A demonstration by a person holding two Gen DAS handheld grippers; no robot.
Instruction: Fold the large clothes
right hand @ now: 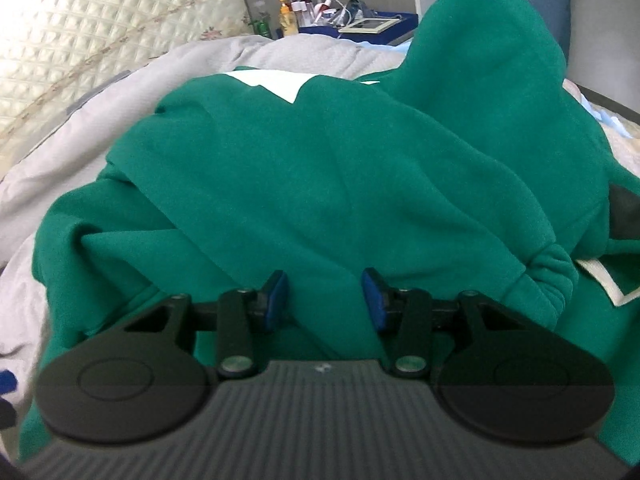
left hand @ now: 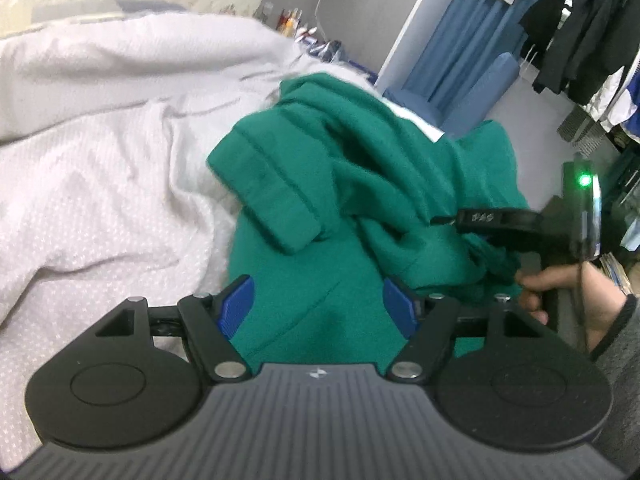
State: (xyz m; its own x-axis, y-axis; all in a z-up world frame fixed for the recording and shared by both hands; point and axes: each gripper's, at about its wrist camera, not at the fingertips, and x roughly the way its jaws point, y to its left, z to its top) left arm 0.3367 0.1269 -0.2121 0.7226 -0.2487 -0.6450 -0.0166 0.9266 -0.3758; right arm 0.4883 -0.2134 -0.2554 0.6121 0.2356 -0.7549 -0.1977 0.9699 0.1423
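Observation:
A large green sweatshirt (left hand: 344, 184) lies crumpled on a white bed cover (left hand: 100, 168), one ribbed cuff (left hand: 276, 216) turned up at its left. My left gripper (left hand: 318, 304) is open just above the near part of the cloth, holding nothing. My right gripper also shows in the left wrist view (left hand: 492, 220), at the sweatshirt's right edge, with the hand behind it. In the right wrist view my right gripper (right hand: 325, 298) is open, its blue pads (right hand: 276, 300) against the green cloth (right hand: 340, 168), which fills the view; the hood (right hand: 480, 52) bulges at the back right.
A quilted headboard (right hand: 80, 32) stands behind the bed. A bedside table with bottles (right hand: 296, 8) is at the back. Blue curtains (left hand: 460, 36), a blue chair (left hand: 476, 88) and a rack of hanging clothes (left hand: 580, 40) are to the right.

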